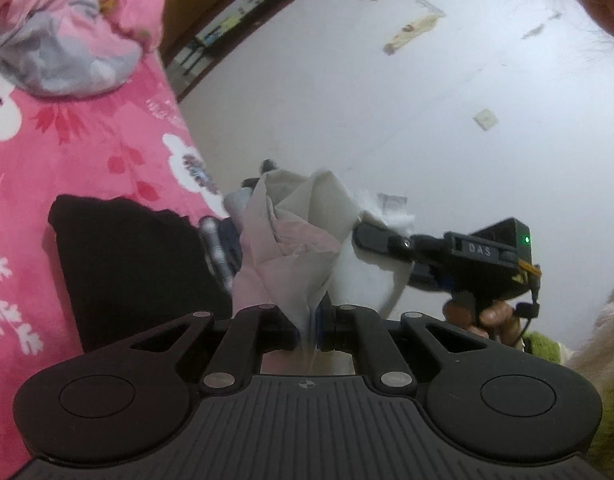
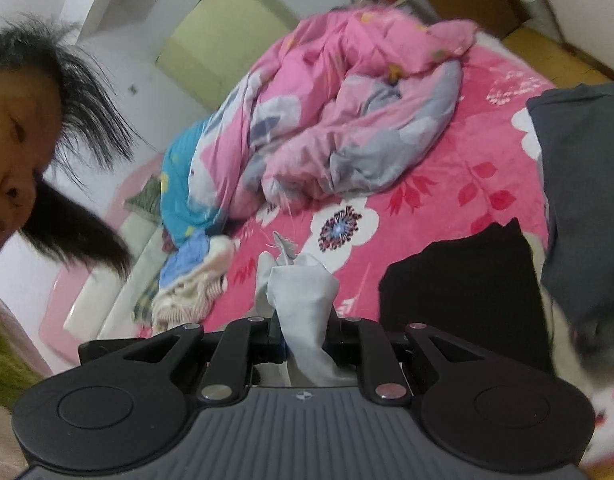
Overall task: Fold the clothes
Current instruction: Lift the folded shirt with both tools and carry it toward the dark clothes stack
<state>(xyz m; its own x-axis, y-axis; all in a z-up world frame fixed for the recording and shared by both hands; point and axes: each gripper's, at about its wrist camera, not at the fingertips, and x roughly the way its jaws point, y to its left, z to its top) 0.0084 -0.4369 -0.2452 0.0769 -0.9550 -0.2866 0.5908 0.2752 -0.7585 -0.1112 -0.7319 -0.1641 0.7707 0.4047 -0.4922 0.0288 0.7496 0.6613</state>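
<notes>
Above a bed spread with a bright pink floral blanket (image 2: 427, 184), I hold a pale off-white cloth garment (image 1: 291, 240) in the air between my two tools. My left gripper (image 1: 309, 330) is pinched almost fully closed on a bunched fold of the cloth, which rises in a crumpled cone straight ahead of its fingers. My right gripper (image 2: 303, 340) is clamped on another gathered fold, its jaws held a little apart by the thickness of the fabric.

In the left wrist view the right gripper reaches in from the right side, its black fingers (image 1: 381, 240) buried in the far edge of the garment, a hand (image 1: 479, 314) wrapped round the grip below. So the cloth runs between the two tools with its long axis roughly from one pinch to the other, slack and rumpled, not stretched. Neither hand is nearer; both have hold.

Below and to the left in the left view lies a flat black piece of clothing (image 1: 139, 264) on the blanket; the right view shows it ahead and to the right, with a dark grey garment (image 2: 587, 192) beside it. A heaped pink and grey quilt (image 2: 347, 120) sits further up the bed.

My reading: the coming move means drawing the two pinches apart, then lowering the cloth onto open blanket.
</notes>
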